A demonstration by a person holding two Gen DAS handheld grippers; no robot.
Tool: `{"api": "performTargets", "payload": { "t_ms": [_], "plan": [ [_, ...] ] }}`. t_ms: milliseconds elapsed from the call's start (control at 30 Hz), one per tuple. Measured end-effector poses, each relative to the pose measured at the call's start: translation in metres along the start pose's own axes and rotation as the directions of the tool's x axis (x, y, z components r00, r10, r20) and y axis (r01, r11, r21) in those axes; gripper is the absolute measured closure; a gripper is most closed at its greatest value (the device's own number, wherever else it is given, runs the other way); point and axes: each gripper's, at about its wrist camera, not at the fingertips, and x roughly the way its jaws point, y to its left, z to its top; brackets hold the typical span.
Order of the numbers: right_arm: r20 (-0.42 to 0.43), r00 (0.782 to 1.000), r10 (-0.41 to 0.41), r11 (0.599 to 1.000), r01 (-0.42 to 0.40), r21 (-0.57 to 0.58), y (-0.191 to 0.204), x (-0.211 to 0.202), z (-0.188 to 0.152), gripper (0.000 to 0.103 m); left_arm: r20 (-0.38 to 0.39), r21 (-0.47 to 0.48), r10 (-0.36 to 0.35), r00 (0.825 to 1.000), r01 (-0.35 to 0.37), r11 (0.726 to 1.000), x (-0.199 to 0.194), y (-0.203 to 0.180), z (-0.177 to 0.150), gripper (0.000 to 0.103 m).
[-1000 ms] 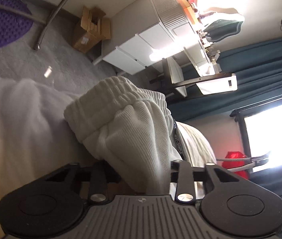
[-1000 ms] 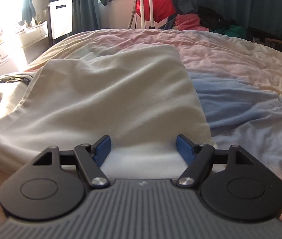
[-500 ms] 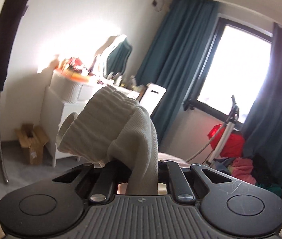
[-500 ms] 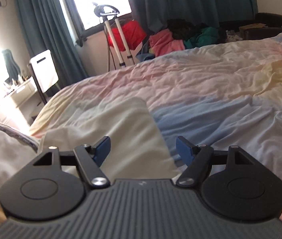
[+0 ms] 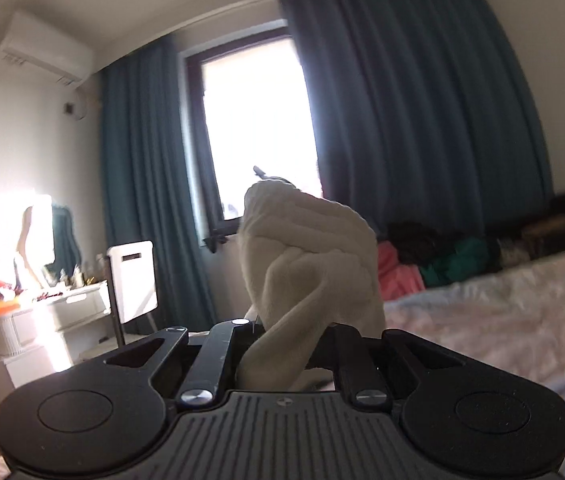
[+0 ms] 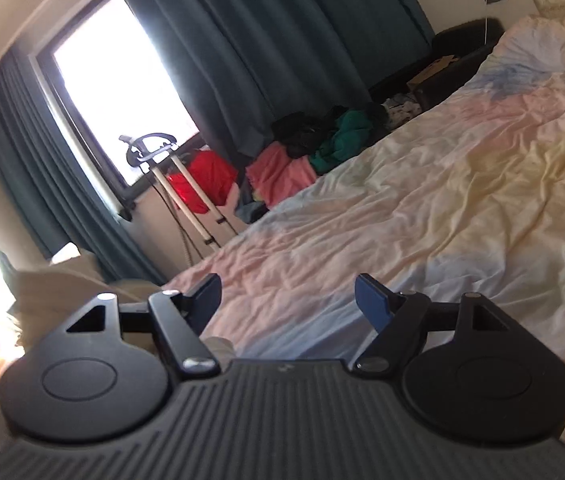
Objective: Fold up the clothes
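The left tool [image 5: 282,344] is clamped on a bunched cream knit garment [image 5: 306,264], its ribbed cuff standing up above the jaws. The right tool [image 6: 288,298] is wide open and empty above the pastel bed [image 6: 462,200]. More cream fabric [image 6: 54,284] shows at the bed's left edge. The fold will likely go best if the cuff is laid flat on the bed before the grip lets go.

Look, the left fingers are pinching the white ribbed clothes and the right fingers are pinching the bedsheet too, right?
Not quite. The right gripper holds nothing: the right wrist view shows its fingers apart above the bedsheet. The left gripper does pinch the white ribbed clothes.
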Motion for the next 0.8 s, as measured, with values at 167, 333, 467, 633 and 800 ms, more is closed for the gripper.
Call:
{"api": "performTargets", "payload": {
  "t_ms": [167,333,467,633,800],
  "plan": [
    [-0.024,0.996,0.085,0.995,-0.083,0.047,-0.006,0.011,-0.005,0.026,-0.137,0.199,-0.119,0.983,0.145,0.969,0.009,-0.055,-0.068,0.089],
    [-0.118,0.978,0.172,0.971,-0.148,0.189,-0.016,0.029,-0.018,0.026,-0.179,0.227,-0.14,0.974,0.179,0.957,0.019,-0.044,-0.075,0.042],
    [-0.123,0.954,0.275,0.926,-0.228,0.3,-0.017,0.034,-0.028,0.026,-0.216,0.201,-0.234,0.948,0.278,0.939,0.005,-0.006,-0.079,0.019],
    [-0.178,0.938,0.298,0.919,-0.232,0.318,-0.008,0.037,-0.035,0.025,-0.213,0.245,-0.278,0.937,0.326,0.913,-0.027,0.039,-0.085,0.011],
    [-0.268,0.94,0.211,0.959,-0.146,0.244,0.008,0.043,-0.051,0.025,-0.18,0.306,-0.267,0.947,0.312,0.899,-0.062,0.083,-0.105,0.008]
  ]
}}
